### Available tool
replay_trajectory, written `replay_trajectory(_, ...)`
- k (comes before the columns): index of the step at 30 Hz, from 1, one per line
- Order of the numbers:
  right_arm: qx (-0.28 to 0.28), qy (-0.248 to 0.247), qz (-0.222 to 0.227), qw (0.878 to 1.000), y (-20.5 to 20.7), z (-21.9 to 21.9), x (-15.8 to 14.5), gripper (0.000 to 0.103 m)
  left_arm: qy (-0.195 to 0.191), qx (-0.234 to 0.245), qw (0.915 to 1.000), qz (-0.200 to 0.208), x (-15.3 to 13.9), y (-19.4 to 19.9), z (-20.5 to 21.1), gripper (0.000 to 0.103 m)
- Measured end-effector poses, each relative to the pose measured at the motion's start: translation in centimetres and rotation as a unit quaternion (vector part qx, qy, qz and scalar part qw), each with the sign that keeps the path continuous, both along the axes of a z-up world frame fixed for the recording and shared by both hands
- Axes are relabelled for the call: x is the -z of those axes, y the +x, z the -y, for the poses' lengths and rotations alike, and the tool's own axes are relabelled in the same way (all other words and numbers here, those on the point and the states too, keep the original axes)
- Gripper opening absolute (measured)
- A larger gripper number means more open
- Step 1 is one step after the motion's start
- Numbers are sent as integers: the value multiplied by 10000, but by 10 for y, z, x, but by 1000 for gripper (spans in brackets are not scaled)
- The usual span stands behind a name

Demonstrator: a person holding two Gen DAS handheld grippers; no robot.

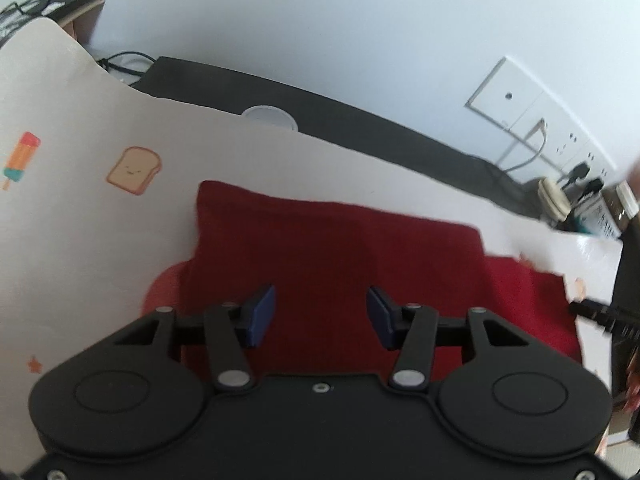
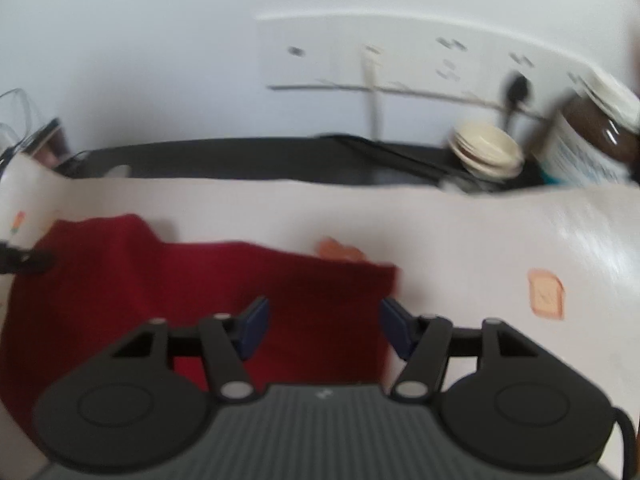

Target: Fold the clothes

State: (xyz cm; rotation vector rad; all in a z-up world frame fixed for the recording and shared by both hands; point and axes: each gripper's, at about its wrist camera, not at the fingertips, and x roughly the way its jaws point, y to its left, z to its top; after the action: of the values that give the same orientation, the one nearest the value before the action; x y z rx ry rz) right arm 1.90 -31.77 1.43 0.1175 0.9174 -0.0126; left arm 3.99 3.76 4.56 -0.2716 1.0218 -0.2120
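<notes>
A dark red garment (image 1: 332, 248) lies folded on a white printed table cover (image 1: 80, 240). My left gripper (image 1: 321, 314) is open and empty above its near edge, with blue pads (image 1: 262, 312) apart. In the right wrist view the same red garment (image 2: 200, 292) lies at lower left. My right gripper (image 2: 323, 326) is open and empty over its right edge. The tip of the other gripper (image 2: 24, 260) shows at the left edge.
A dark tabletop strip (image 1: 360, 120) runs behind the cover, with a white lid (image 1: 272, 116) on it. A stack of cream dishes (image 2: 488, 152) and a brown jar (image 2: 596, 136) stand at back right below wall sockets (image 2: 400, 56). Cables (image 1: 124, 62) lie at back left.
</notes>
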Motion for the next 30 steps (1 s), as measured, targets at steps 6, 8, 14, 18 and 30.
replay_trajectory(6, 385, 431, 281, 9979, 5, 20, 11, 55, 170, 33, 9998, -23, 7, -6, 3, 50)
replay_trajectory(8, 522, 428, 247, 9974, 14, 22, 18, 55, 147, -42, 9999, -34, 9, -7, 1, 50)
replay_trajectory(14, 716, 475, 192, 9961, 29, 28, 36, 33, 185, -122, 9998, 19, 12, -12, 2, 48)
replay_trajectory(18, 595, 450, 471, 9961, 24, 27, 30, 7, 222, -179, 9996, 37, 12, -13, 3, 46)
replay_trajectory(30, 1007, 175, 579, 9931, 11, 28, 17, 62, 436, -169, 9988, 154, 7, -18, 12, 46)
